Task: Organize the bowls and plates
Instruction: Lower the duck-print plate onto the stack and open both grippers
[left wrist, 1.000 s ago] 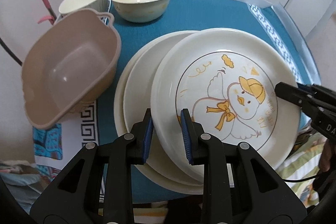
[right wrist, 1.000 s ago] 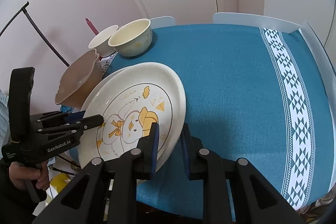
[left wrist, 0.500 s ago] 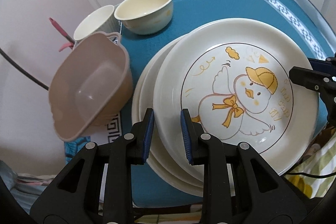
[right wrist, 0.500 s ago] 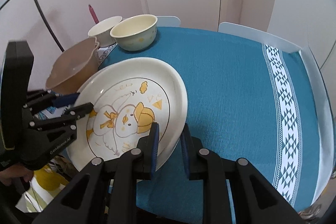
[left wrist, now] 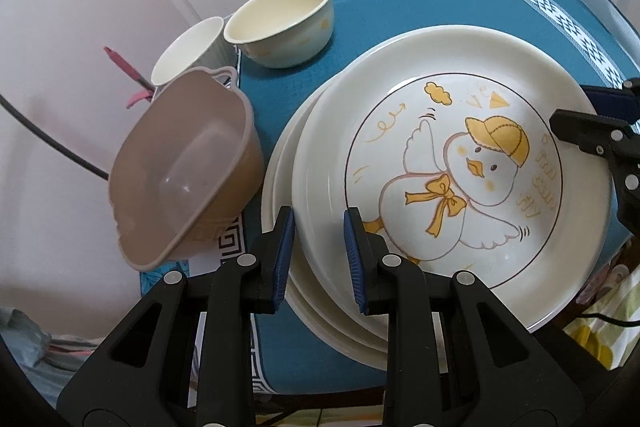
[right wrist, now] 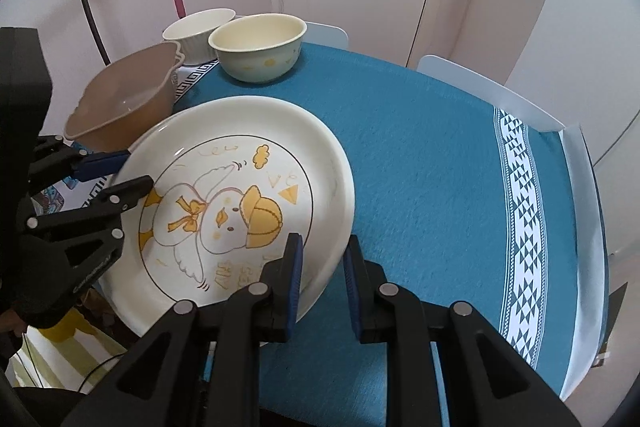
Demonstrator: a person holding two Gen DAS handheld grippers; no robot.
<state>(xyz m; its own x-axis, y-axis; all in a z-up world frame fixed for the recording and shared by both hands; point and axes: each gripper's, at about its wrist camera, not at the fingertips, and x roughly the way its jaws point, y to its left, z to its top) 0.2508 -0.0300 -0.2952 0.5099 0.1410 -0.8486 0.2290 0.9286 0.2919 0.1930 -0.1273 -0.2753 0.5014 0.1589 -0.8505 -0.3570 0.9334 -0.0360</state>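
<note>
Left wrist view shows the left gripper [left wrist: 318,259] closed on the near rim of the duck plate [left wrist: 452,171], one blue pad above the rim and one below it. That plate sits tilted over a stack of plain white plates [left wrist: 288,163], at least 2 by the rims that show; whether it touches them is hard to tell. At the plate's far right edge the right gripper [left wrist: 576,119] clamps the opposite rim. From the right wrist view, the right gripper [right wrist: 322,271] has the rim of the duck plate [right wrist: 240,195] pinched between its blue pads, and the left gripper [right wrist: 124,171] holds the far side, so the plate hangs between both claws above the blue tablecloth [right wrist: 420,167]. Just beside the plate stands a tilted brown plastic basin [left wrist: 184,171]; behind it are a cream bowl [left wrist: 280,23] and a white ribbed bowl [left wrist: 188,51], touching each other.
</note>
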